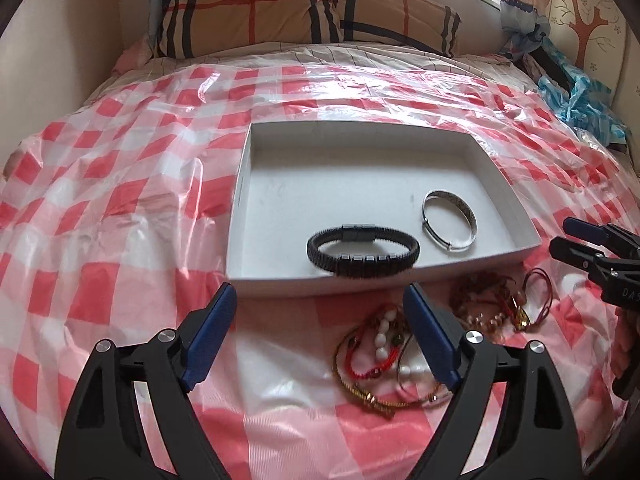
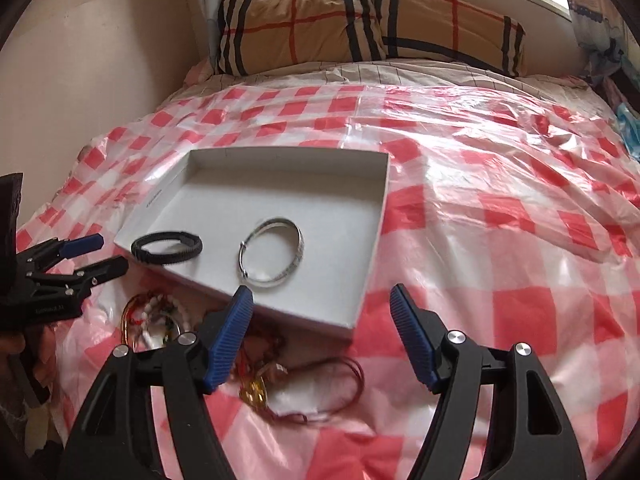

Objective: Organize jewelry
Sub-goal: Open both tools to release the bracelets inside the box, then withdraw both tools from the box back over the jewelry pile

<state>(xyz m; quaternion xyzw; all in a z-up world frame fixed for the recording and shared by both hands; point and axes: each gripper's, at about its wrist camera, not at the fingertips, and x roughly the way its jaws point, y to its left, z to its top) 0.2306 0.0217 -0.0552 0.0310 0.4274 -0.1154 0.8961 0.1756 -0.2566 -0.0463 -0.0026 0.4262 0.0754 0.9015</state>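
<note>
Jewelry split across red-checked plastic sheet (image 1: pixel 120 208) over bed. White shallow box (image 1: pixel 280 272) holding black braided bracelet (image 1: pixel 362 254) beside silver bangle (image 1: pixel 450 220), apart. Left gripper (image 1: pixel 320 300) and right gripper (image 2: pixel 322 296) jaws spread, empty. Beaded bracelets (image 1: pixel 380 344) and red cord bracelets (image 2: pixel 320 392) loose before box.

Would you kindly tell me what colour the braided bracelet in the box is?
Black: the braided bracelet shows best in the left wrist view.
</note>
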